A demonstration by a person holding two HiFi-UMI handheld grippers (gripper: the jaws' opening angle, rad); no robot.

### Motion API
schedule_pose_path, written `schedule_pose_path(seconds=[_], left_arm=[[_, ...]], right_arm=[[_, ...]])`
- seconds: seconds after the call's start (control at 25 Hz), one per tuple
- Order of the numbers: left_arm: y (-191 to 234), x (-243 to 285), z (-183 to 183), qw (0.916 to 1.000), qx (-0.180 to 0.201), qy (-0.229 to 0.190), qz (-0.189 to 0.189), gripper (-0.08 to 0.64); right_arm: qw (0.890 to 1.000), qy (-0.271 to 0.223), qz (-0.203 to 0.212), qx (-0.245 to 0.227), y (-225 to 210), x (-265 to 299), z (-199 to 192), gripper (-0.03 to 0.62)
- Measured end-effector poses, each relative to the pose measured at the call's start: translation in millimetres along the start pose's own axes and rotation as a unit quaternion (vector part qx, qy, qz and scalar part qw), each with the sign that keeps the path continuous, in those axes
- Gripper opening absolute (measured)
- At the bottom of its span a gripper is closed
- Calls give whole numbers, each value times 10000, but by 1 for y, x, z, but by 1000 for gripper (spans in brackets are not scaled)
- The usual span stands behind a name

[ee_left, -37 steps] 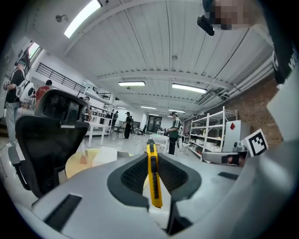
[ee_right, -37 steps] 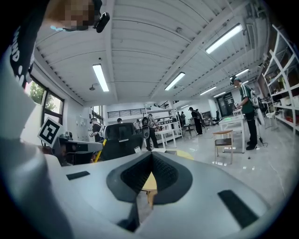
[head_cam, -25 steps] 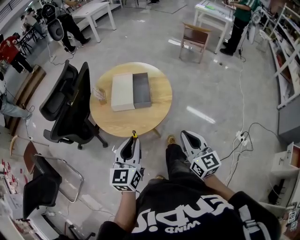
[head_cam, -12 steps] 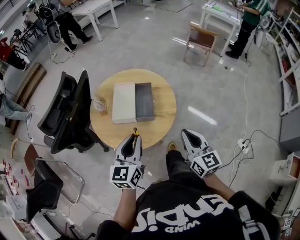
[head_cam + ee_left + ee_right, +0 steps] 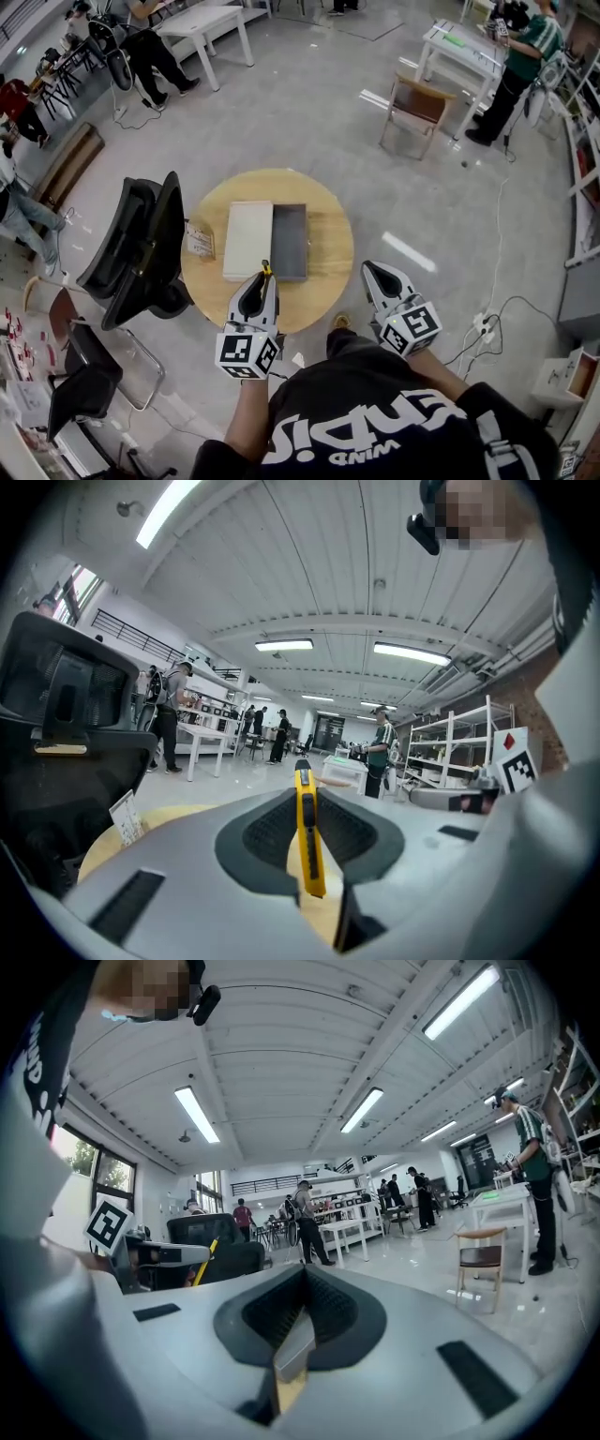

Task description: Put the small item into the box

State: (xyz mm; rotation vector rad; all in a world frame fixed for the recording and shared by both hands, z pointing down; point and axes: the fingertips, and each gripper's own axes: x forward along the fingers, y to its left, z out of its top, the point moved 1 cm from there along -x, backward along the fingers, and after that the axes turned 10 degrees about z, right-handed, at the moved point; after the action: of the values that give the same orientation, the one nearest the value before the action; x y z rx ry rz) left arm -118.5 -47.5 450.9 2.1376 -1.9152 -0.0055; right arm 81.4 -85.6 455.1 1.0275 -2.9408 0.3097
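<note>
Yellow cutter (image 5: 268, 270), slim, stiff and probably light, juts from the left tongs (image 5: 265, 279) in the head view, above the near part of the round worktop (image 5: 328, 281) and close to the open grey box (image 5: 289, 242); a pale lid (image 5: 248, 240) touches the box's left side, and a card (image 5: 200, 242) and black chair (image 5: 141, 248) stand further left, none in the way. Left gripper view: the tongs pinch it edge-on near mid-length, and its smooth body might swivel. Right gripper view: the right tongs (image 5: 292, 1335) are closed, empty.
</note>
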Motion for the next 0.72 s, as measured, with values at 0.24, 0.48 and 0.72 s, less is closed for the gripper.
schedule_pose_path(seconds=[0.24, 0.48, 0.72], left_arm=[[-5, 41, 11, 9994, -59, -76, 331, 71], [-4, 69, 18, 9987, -64, -26, 510, 71], [6, 88, 16, 9992, -17, 95, 381, 71]], right_arm=[[9992, 123, 377, -10, -41, 32, 11, 0], [9981, 207, 571, 43, -68, 61, 15, 0], [9982, 182, 563, 126, -73, 86, 11, 0]])
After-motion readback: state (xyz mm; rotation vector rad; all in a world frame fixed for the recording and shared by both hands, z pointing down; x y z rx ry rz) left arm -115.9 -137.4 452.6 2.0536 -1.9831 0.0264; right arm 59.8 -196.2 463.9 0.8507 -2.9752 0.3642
